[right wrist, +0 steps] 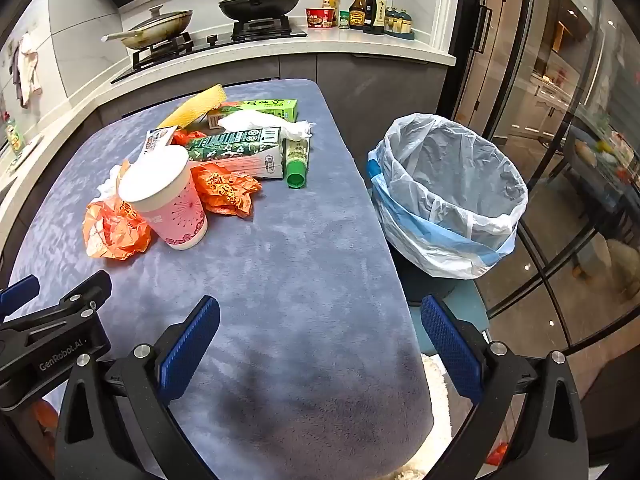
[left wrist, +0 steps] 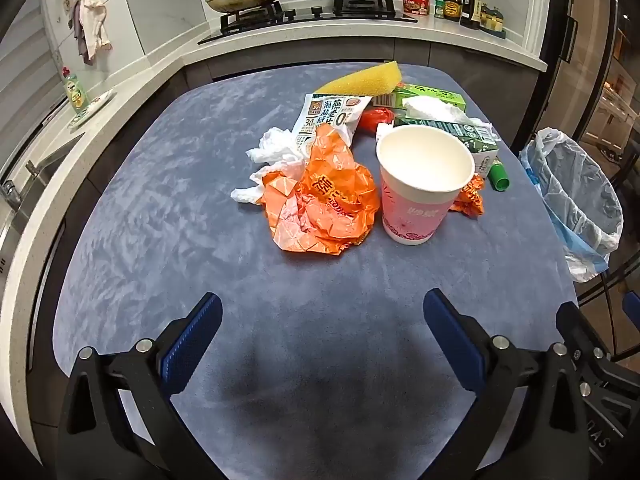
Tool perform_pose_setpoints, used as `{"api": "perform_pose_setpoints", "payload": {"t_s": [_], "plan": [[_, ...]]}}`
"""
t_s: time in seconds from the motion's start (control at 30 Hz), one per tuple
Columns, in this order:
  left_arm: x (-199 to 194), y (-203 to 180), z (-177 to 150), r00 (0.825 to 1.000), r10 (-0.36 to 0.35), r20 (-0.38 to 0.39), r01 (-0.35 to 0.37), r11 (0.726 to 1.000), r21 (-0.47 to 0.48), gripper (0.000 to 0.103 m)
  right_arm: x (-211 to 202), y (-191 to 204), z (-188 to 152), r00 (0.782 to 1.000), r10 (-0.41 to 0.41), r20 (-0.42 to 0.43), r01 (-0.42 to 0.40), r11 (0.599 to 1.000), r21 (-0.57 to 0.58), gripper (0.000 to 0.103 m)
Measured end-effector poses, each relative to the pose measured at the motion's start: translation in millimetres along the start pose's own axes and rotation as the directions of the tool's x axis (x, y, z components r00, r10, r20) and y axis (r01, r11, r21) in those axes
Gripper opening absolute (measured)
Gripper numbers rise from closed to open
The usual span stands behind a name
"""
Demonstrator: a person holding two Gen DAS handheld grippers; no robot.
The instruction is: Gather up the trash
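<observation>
Nothing's been picked up yet, so the step in hand is really just choosing the first piece. Nearest to both grippers is bare blue table (left wrist: 160, 216), then the trash pile further out. I'd start with the front stuff: the big orange wrapper (left wrist: 320, 200) for the left gripper (left wrist: 322, 328), and the cup (right wrist: 168, 196) for the right gripper (right wrist: 320, 332), since that one sits closer to the bin (right wrist: 448, 196) off the table's right edge. The cup is upright and looks empty, so pinch it across the wall below the rim, gently, or it'll probably crush or tip into the wrappers touching it. The wrapper is crumpled, so bite a raised fold rather than scraping the cloth.

Both claws are spread wide, hovering over bare cloth, holding and touching nothing.

Behind the cup: a small orange wrapper (right wrist: 226, 190), a green bottle (right wrist: 298, 160), cartons (right wrist: 236, 148), tissues (left wrist: 276, 148) and a yellow sponge (left wrist: 364, 80) at the far edge.
</observation>
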State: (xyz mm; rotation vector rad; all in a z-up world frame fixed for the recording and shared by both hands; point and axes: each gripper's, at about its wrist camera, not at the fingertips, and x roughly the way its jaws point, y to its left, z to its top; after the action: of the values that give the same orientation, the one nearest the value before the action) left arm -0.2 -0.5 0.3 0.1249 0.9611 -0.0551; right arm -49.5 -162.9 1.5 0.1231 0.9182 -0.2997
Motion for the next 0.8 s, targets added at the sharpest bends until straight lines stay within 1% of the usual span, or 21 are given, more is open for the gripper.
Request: {"api": "perform_pose_setpoints", "payload": {"t_s": [0.27, 0.53, 0.8], "plan": [[-0.4, 0.8, 0.9, 1.000, -0.007, 0.005, 0.007, 1.000, 0.001, 0.096, -1.5, -0.4, -0.5, 1.000, -0.004, 0.005, 0.004, 1.000, 0.002, 0.096], [-10.5, -10.1, 1.6, 1.000, -0.005, 0.019, 0.005, 1.000, 0.016, 0.096, -7.8, -5.1, 1.1, 1.000, -0.007, 0.012, 0.007, 1.000, 0.004, 0.096], [-14.9, -11.3, -0.5, 1.000, -0.018, 0.024, 0.017, 1.000, 0.025, 0.096, -10.0, -4.8, -3.5, 1.000, -0.012, 0.018, 0.012, 1.000, 0.008, 0.096]]}}
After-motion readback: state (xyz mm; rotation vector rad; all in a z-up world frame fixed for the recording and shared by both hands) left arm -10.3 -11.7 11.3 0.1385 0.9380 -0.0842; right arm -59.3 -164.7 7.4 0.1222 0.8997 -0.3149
